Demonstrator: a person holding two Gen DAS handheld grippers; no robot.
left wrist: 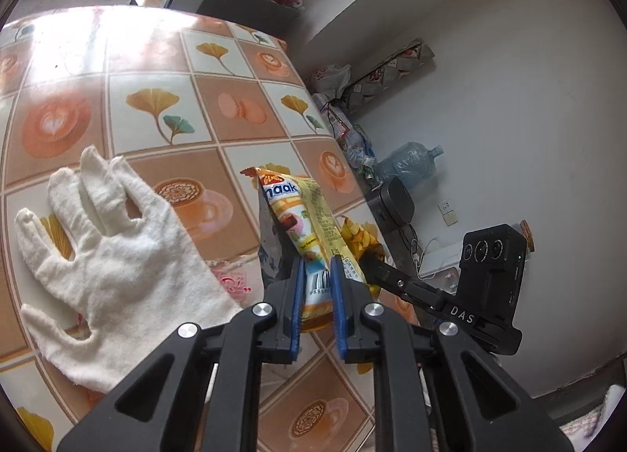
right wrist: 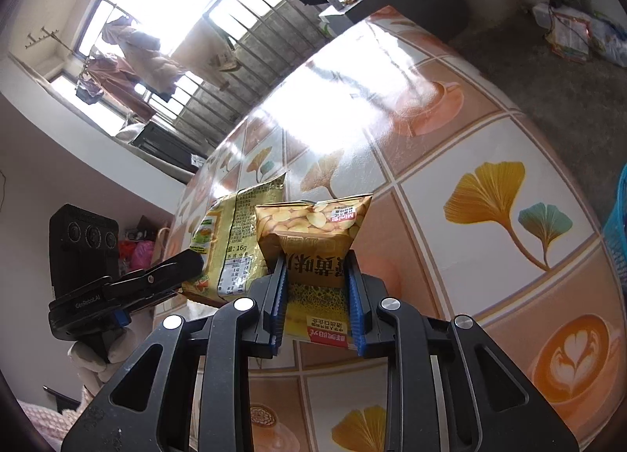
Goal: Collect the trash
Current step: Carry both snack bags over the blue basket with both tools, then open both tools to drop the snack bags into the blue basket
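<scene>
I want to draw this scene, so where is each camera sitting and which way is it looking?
Left wrist view: it sits on the left gripper, looking along the fingers over the patterned table toward a white wall; the fingers pinch a yellow snack wrapper, and a white glove lies beside it.
Right wrist view: it sits on the right gripper, looking across the table toward a barred window; its fingers pinch a chip bag.
Shared: the table, and each view shows the other gripper and its packet.
</scene>
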